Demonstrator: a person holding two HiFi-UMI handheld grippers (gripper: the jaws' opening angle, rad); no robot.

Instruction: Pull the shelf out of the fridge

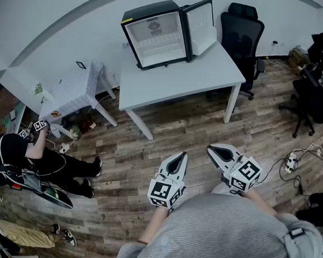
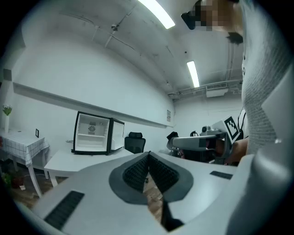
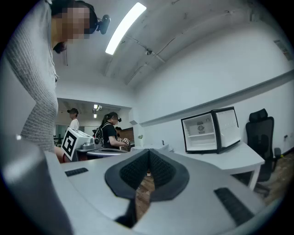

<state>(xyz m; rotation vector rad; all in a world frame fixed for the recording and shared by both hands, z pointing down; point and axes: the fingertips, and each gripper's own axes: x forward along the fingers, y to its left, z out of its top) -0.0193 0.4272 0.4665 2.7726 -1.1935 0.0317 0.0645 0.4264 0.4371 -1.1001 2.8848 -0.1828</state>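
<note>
Grey ribbed knit sweater [image 1: 214, 233], 6 o'clock in head view. Left gripper [image 1: 182, 156] & right gripper [image 1: 212, 148]: pale grey wedge shells, dk ribbed pads [image 2: 136, 173] in dk surround, blk textured strips [image 2: 64, 209] on flanks. B/w square-marker cube [image 1: 165, 192] at 6 o'clock end of each.

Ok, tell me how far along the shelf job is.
Done: the fridge door stands open. In hand: nothing; the left claw and right claw are shut, empty, over the floor short of the white table. Left: everything else, since the shelf sits inside the mini fridge, ungrasped.
</note>
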